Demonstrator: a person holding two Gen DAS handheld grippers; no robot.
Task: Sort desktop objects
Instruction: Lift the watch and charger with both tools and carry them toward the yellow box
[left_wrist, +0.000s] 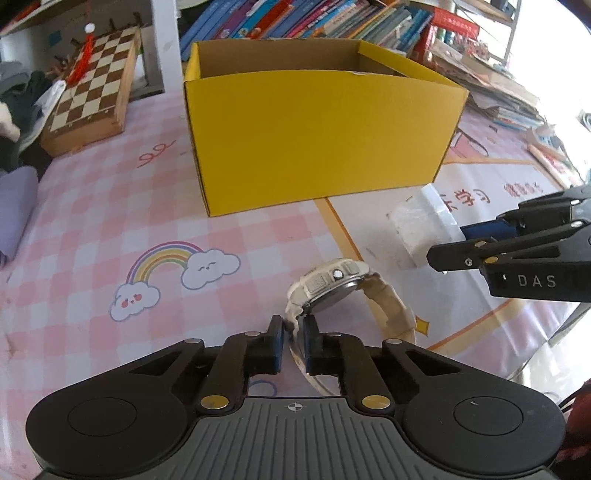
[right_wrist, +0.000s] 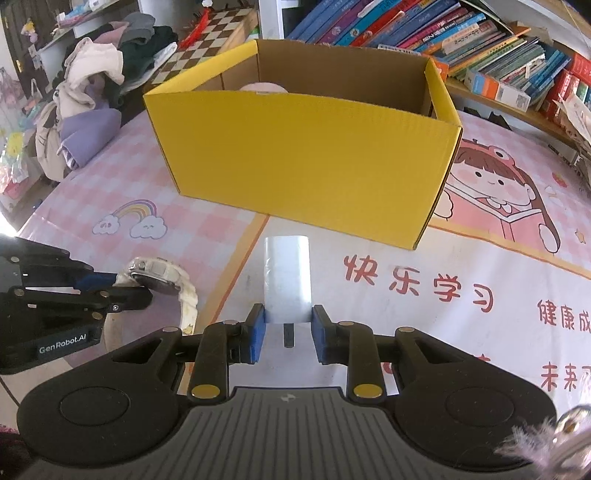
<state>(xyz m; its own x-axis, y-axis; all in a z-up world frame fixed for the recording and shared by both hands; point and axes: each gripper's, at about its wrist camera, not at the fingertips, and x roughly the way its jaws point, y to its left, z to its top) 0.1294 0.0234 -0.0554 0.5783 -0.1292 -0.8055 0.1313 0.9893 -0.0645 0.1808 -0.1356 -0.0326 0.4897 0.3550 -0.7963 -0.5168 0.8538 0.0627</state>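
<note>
With both pickups made, my left gripper (left_wrist: 293, 345) pinches the watch (left_wrist: 327, 286) strap, my right gripper (right_wrist: 288, 332) clamps the white roll (right_wrist: 287, 278); next I lift both over the yellow box (right_wrist: 306, 162) rim.

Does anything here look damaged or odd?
The white watch pinched by the left gripper has a yellowed, stained strap. Otherwise nothing stands out; the yellow box sits upright.
</note>
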